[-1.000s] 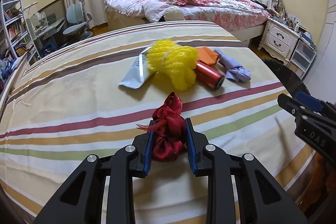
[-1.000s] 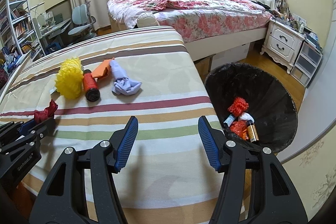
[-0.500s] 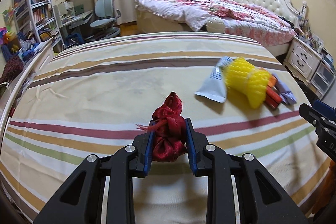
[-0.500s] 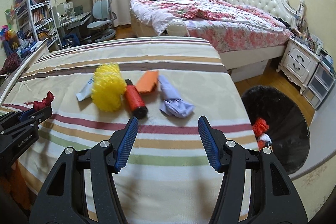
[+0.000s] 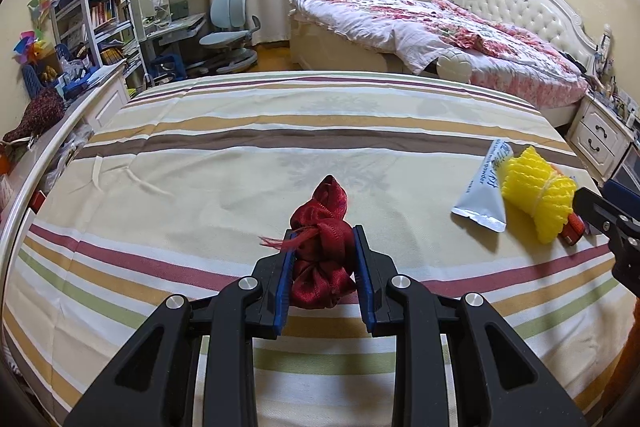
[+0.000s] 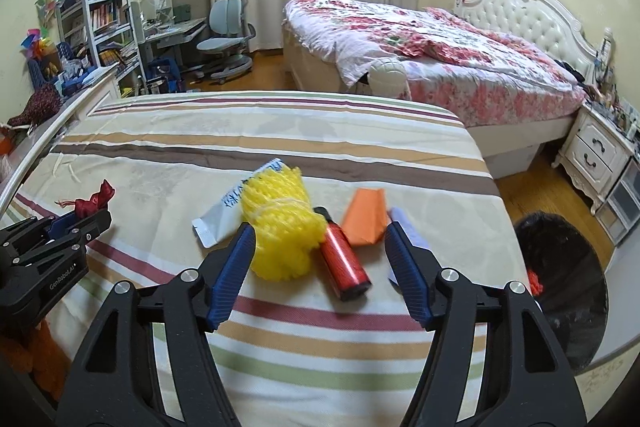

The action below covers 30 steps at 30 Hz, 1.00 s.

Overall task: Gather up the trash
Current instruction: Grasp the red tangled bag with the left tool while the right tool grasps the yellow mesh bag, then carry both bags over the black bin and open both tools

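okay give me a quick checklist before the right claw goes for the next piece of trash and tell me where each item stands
1. Left claw shut on the red fabric bundle: ok.
2. Right claw open wide: ok.
3. Targets ahead of it, the yellow foam net and red cylinder: ok.
4. One item isolated for a clean grab: not ok; net, cylinder and white tube lie touching.
5. Black trash bin in view beside the striped bed: ok.
6. Purple scrap graspable: cannot tell, mostly hidden behind a finger.
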Available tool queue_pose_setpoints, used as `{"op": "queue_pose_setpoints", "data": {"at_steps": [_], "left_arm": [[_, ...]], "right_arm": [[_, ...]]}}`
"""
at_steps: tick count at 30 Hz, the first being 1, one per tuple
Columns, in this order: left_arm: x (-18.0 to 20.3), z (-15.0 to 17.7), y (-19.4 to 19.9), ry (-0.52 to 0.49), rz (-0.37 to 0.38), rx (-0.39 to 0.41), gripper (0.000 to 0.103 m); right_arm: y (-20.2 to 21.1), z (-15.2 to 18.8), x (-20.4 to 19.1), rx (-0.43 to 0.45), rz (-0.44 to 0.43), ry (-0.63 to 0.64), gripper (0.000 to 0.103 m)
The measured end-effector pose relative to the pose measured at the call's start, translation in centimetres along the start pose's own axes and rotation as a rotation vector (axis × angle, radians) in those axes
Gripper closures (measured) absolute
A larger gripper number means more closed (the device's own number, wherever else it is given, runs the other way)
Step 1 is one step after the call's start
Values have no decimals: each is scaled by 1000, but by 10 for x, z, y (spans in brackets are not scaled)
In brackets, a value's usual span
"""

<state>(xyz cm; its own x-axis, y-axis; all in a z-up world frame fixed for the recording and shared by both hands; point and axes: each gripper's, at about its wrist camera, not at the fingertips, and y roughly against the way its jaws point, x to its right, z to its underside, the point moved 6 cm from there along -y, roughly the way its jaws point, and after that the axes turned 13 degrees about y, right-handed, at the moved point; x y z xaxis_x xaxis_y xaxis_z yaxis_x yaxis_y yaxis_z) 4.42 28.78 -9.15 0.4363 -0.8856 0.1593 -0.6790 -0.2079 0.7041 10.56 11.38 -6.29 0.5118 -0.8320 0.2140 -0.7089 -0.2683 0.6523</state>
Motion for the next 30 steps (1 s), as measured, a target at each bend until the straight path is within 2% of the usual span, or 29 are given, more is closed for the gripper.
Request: {"op": "queue_pose_setpoints", "data": {"at_steps": [7,9,10,13,21,30], "left_arm": [[-6,0,-4,18,8,-14,75],[-8,0,-5,27,12,-18,75],[-8,0,-5,29,13,-19,75],[-8,0,-5,28,14,-17,75],[-1,0,2,32,38,-11,75],[27,8,20,-2,99,0,75]], "right_arm": [[-23,-4,-16,-37,11,53,38],[-28,-2,-19,-51,13,64,45],[-31,-1,-20,-64,6,67,55],[-29,-1,-24,-63,12,78,58],[0,-5,-17,-3,18,55,59],[32,20,29,6,80,-41,59]]}}
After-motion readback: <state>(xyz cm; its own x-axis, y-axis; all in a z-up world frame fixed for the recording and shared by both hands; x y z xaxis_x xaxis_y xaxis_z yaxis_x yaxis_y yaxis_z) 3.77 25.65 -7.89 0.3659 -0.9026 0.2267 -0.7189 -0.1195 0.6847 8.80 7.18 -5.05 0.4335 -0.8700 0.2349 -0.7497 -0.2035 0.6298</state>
